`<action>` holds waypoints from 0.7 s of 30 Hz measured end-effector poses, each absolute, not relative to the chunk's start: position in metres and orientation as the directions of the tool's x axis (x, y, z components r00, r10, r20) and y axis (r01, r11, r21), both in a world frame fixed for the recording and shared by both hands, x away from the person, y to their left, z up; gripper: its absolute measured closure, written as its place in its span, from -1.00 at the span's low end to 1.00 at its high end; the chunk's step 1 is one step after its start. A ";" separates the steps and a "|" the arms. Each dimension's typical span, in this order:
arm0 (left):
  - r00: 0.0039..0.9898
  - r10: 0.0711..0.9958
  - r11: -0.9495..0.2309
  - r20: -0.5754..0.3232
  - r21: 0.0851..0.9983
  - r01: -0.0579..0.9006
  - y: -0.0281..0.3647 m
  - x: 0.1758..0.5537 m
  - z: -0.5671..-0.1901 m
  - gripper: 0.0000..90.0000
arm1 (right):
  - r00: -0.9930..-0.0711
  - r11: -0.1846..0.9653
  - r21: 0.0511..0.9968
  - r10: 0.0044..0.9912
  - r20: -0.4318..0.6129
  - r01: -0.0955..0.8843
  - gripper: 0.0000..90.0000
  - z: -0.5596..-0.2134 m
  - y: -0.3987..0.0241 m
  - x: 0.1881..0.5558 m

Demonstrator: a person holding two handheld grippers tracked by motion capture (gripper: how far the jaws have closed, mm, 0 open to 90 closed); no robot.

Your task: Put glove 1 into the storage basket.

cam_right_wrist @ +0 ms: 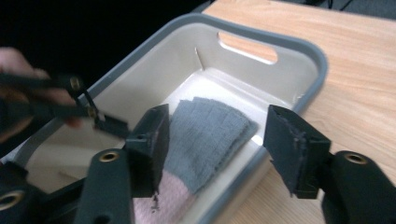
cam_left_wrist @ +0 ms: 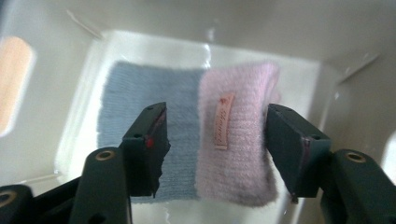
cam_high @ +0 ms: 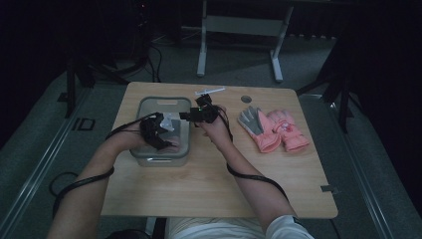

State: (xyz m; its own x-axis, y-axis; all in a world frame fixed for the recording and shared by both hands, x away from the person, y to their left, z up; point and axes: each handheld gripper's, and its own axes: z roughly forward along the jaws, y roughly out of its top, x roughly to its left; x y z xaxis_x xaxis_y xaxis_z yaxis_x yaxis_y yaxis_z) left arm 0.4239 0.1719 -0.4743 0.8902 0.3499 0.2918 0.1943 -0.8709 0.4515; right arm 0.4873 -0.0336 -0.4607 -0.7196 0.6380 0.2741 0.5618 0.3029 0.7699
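Note:
A grey bin stands on the wooden table's left half. On its floor lies a folded knitted piece, half grey and half pink, with a small label on the pink half. My left gripper reaches down into the bin; its jaws stand open just above the knit, the pads clear of it. My right gripper hovers at the bin's right rim, open, nothing between its pads. In the right gripper view the grey knit lies below, and the left gripper shows farther off.
A pair of pink winter gloves, one showing a grey palm, lies on the table to the right of the bin. A small white object and a round hole sit near the far edge.

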 end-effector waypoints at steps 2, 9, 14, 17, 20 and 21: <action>0.887 0.364 -0.858 0.285 0.474 0.200 0.174 0.422 -0.467 -0.14 | -0.730 0.296 0.780 0.624 0.279 0.551 -0.21 -0.458 -0.043 0.484; 0.881 0.382 -0.848 0.280 0.485 0.213 0.169 0.414 -0.459 -0.15 | -0.774 0.275 0.828 0.575 0.266 0.489 -0.45 -0.448 -0.073 0.466; 0.881 0.397 -0.834 0.258 0.503 0.228 0.160 0.411 -0.453 -0.15 | -0.800 0.295 0.851 0.560 0.214 0.434 -0.55 -0.442 -0.098 0.453; 0.871 0.434 -0.802 0.229 0.538 0.258 0.157 0.411 -0.448 -0.13 | -0.802 0.280 0.859 0.555 0.219 0.428 -0.55 -0.443 -0.115 0.445; 0.867 0.456 -0.773 0.203 0.574 0.272 0.154 0.409 -0.441 -0.11 | -0.801 0.305 0.849 0.562 0.206 0.432 -0.61 -0.450 -0.134 0.440; 0.867 0.455 -0.772 0.204 0.576 0.269 0.153 0.408 -0.440 -0.10 | -0.800 0.317 0.843 0.566 0.199 0.434 -0.63 -0.452 -0.140 0.440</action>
